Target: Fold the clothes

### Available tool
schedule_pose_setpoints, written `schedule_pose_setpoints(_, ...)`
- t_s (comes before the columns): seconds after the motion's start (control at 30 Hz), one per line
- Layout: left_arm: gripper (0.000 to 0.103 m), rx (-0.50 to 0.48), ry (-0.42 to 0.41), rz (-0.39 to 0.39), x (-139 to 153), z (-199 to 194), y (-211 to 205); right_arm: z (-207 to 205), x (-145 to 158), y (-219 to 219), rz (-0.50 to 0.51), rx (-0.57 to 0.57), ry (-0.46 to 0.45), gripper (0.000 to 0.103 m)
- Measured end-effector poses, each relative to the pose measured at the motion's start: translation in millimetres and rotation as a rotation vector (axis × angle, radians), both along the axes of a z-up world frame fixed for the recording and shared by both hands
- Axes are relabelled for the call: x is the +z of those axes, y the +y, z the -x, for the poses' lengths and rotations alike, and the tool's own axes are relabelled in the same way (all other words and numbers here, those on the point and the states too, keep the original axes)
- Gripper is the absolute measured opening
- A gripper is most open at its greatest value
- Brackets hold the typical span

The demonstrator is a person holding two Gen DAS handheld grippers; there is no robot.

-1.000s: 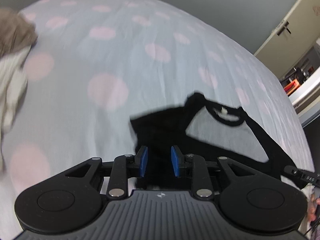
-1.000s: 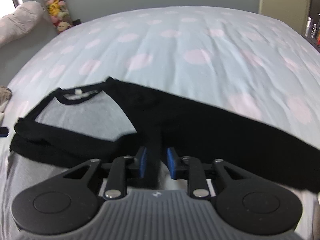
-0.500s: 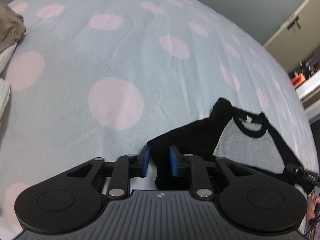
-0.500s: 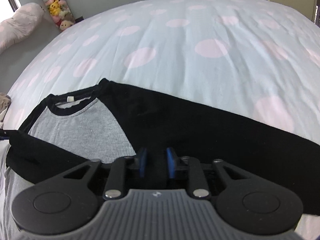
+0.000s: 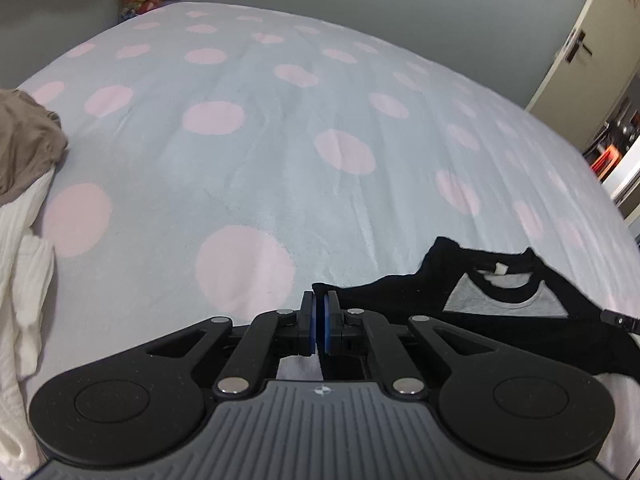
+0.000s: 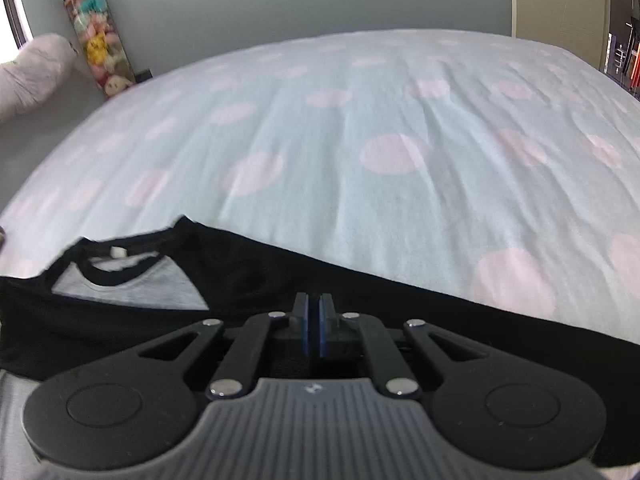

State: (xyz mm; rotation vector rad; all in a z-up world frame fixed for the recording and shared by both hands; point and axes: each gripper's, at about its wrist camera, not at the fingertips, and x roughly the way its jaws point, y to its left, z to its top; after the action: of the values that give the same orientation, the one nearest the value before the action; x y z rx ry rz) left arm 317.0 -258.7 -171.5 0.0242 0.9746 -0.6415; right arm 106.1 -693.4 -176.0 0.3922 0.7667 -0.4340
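A raglan shirt with a grey body and black sleeves (image 5: 500, 320) lies on a pale blue bedspread with pink dots (image 5: 280, 160). My left gripper (image 5: 319, 308) is shut on the black edge of the left sleeve. In the right wrist view the same shirt (image 6: 168, 292) lies with its collar at the left and the right black sleeve (image 6: 480, 320) stretched out to the right. My right gripper (image 6: 313, 308) is shut on that sleeve's black fabric near the shoulder.
A pile of brown and white clothes (image 5: 20, 208) lies at the bed's left edge. Plush toys (image 6: 94, 40) stand against the far wall. A door (image 5: 580, 48) and shelves are at the right. The bedspread stretches far beyond the shirt.
Both grippers have closed from open onto the shirt's black fabric. The left one has shifted so the shirt now lies further right in its view.
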Motion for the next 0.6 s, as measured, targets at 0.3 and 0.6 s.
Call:
schedule_pose_setpoints(0.3,0.021,0.101,0.025,0.074,-8.4,4.2,25.5,15.4,-7.5,-2.9,0.008,-0.052,0.005,0.024)
schedule_pose_setpoints(0.6,0.044,0.055,0.053,0.07,-11.9,64.8,32.2,47.1,-10.0,19.9,-0.123,0.004,-0.036,0.033)
